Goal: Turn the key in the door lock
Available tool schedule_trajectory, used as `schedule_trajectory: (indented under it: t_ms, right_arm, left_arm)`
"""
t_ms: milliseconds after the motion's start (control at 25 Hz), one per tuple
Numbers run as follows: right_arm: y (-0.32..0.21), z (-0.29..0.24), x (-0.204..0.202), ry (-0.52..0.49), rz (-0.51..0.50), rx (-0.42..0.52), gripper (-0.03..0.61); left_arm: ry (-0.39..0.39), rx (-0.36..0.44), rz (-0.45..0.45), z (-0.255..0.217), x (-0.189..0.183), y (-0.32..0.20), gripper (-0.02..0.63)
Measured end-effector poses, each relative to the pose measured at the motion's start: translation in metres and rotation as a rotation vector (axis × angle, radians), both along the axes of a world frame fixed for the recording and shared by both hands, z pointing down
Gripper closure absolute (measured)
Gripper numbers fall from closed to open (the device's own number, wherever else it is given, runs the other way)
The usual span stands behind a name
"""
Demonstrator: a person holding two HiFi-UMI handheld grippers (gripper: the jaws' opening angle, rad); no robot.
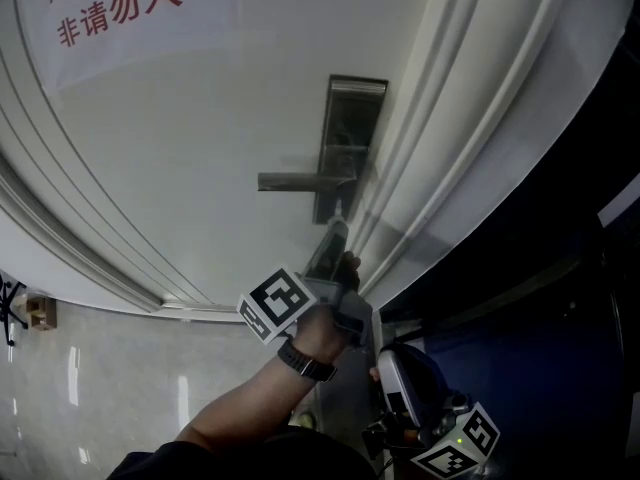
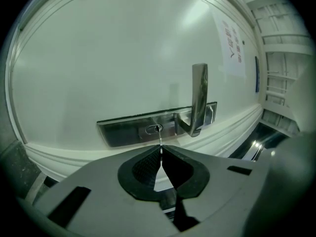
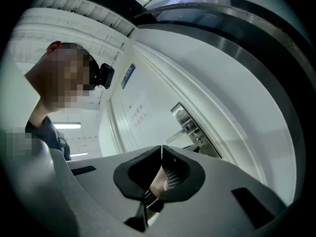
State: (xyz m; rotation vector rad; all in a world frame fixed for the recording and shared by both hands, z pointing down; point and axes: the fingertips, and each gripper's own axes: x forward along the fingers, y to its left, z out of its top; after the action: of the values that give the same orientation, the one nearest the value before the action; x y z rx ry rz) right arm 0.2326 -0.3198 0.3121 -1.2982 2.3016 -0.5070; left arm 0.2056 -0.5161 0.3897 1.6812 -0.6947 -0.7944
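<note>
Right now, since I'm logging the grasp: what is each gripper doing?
Left gripper: closed on the thin silver metal key in the door lock's keyhole.
Right gripper: closed, empty.

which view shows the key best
The left gripper view: the key runs straight from the left gripper's shut jaws into the keyhole. In the head view it is too small to make out; the right gripper view shows only the lock plate aslant.

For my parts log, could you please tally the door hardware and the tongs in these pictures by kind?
Key: 1
Lock plate: 1
Lever handle: 1
Tongs: 2, left tongs shut on the key, right tongs shut
Total: 5
</note>
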Motion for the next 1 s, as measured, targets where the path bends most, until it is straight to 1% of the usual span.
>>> schedule_trajectory:
  t_ms: [240, 440, 560, 640, 760, 840, 920, 1000]
  right_arm:
    - [-0.001, 0.001, 0.002, 0.001, 0.004, -0.008, 0.561]
    - [0.0, 0.0, 0.006, 0.004, 0.01, -0.006, 0.561]
    - [-0.001, 0.001, 0.01, 0.009, 0.016, -0.006, 0.561]
    - [-0.001, 0.002, 0.01, 0.005, 0.013, -0.008, 0.561]
    - [-0.003, 0.001, 0.008, 0.0, 0.003, -0.007, 0.561]
    - [-0.004, 0.001, 0.007, -0.001, -0.002, -0.005, 0.561]
    - [-0.004, 0.0, 0.007, -0.002, -0.003, -0.006, 0.561]
    - [-0.004, 0.0, 0.007, -0.004, -0.005, -0.005, 0.561]
  left_arm:
    - [0.048, -0.023, -0.005, 0.001, -0.001, -0.004, 0.606]
    - [0.066, -0.041, -0.015, 0.003, 0.0, -0.008, 0.606]
    - [0.09, -0.058, -0.022, 0.003, -0.001, -0.012, 0.606]
    - [0.074, -0.055, -0.027, 0.002, -0.001, -0.014, 0.606]
    - [-0.028, -0.024, -0.033, 0.0, 0.001, -0.014, 0.606]
    - [-0.067, -0.02, -0.032, 0.0, 0.003, -0.015, 0.606]
    - [-0.064, -0.034, -0.03, 0.0, 0.005, -0.015, 0.606]
    - [-0.027, -0.058, -0.032, 0.001, 0.006, -0.014, 0.606]
